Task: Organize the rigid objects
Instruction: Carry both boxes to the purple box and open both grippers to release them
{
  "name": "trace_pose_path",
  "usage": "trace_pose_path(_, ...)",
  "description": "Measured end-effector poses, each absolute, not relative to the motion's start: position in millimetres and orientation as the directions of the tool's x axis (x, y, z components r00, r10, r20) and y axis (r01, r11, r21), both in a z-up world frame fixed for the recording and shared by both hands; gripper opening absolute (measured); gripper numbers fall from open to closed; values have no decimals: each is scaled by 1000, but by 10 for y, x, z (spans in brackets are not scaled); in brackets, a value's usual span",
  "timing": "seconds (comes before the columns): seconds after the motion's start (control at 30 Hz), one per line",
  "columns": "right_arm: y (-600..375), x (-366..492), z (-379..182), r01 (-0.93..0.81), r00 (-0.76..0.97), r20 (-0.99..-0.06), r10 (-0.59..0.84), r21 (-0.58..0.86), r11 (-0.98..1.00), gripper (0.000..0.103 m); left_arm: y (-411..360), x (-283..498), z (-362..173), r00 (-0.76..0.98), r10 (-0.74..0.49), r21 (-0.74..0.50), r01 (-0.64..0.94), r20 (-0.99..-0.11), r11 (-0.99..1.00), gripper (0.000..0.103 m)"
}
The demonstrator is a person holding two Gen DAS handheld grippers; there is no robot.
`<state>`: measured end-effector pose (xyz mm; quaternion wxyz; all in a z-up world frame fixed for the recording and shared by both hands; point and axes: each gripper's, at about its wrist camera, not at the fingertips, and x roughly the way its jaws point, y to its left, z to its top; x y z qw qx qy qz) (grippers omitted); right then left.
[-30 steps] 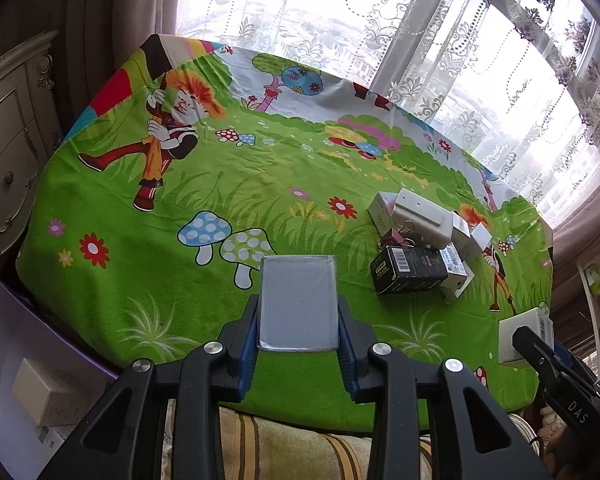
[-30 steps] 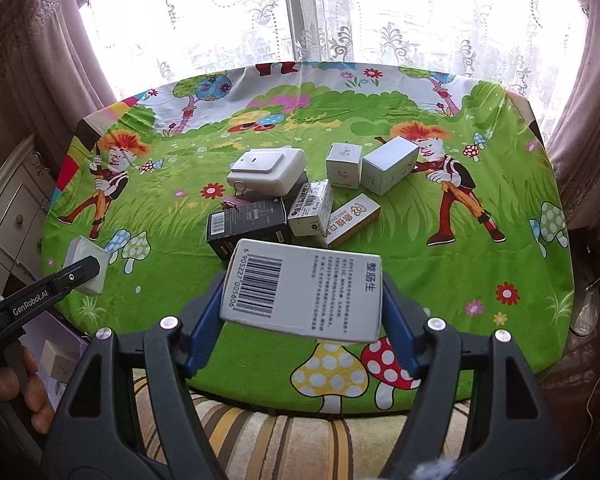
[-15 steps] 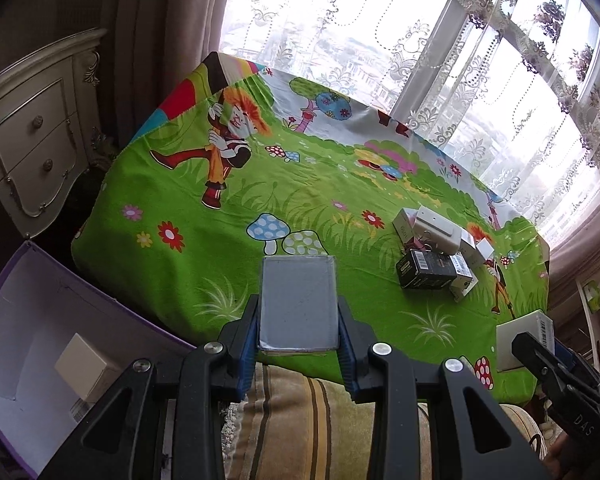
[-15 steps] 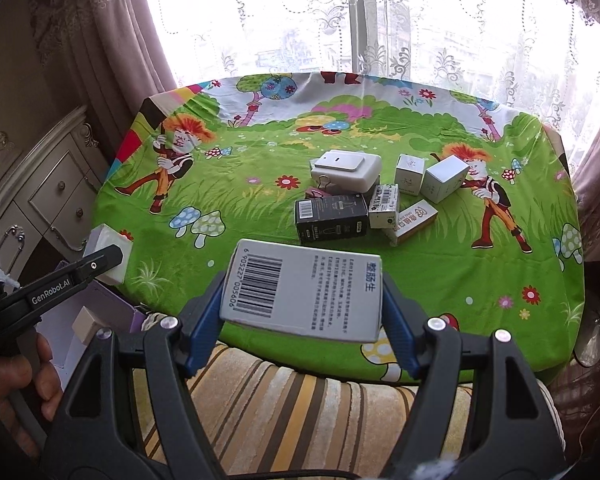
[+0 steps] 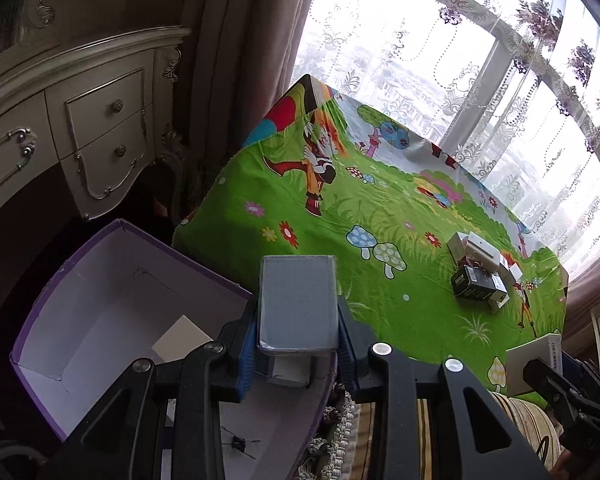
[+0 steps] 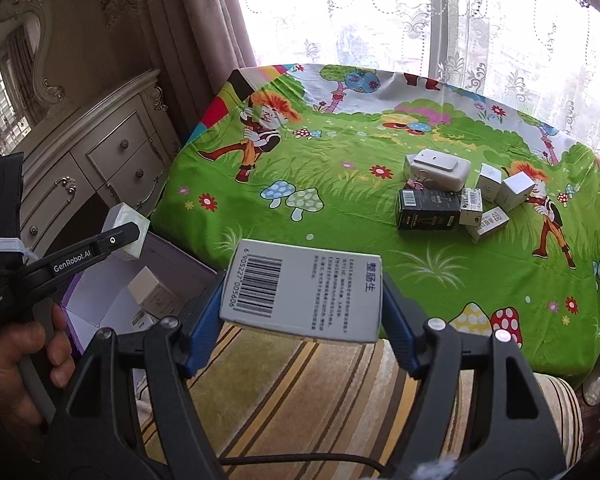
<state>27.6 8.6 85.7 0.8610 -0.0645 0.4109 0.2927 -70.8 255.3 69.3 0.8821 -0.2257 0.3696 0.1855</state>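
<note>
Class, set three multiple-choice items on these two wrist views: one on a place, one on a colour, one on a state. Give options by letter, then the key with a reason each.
1. Where is the open purple cardboard storage box?
A. on the tablecloth
B. below the table's edge, beside the cream dresser
C. on the windowsill

2. What colour is most of the cartoon-printed tablecloth?
A. green
B. blue
C. grey

3. What is the right gripper doing?
A. hanging open
B. shut on nothing
C. clamping the flat grey barcoded carton

Key: B, it sits low next to the dresser; A, grass green dominates; C, the jaws press both carton ends.
</note>
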Motion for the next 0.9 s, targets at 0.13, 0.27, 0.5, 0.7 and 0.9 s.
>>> trace_pose_path(0.13, 367, 135, 812, -633, 418, -761, 496, 148, 760, 74, 2770, -911, 695, 651, 198, -253, -531, -733, 808, 35)
trace_pose_path(0.27, 665, -66, 785, -714, 359, -772, 525, 135, 687, 74, 2949, -1061, 650, 639, 219, -257, -565, -737, 784, 35)
trace_pose_path(0.5, 1135, -424, 699, -828, 254, -797, 549, 114, 550, 75, 3088, -1169, 580, 634, 216, -278, -585, -742, 762, 35)
trace_pose_path(0.7, 1379, -594, 585, -878, 191, -821, 538, 102, 467, 76, 3076, -1164, 568, 646, 194, -297, -570, -739, 766, 36)
trace_pose_path(0.9, 1334, -521, 556, -868, 191, -828, 528, 109, 485, 87, 3038, -1126, 568, 659, 176, -315, -554, -731, 770, 63)
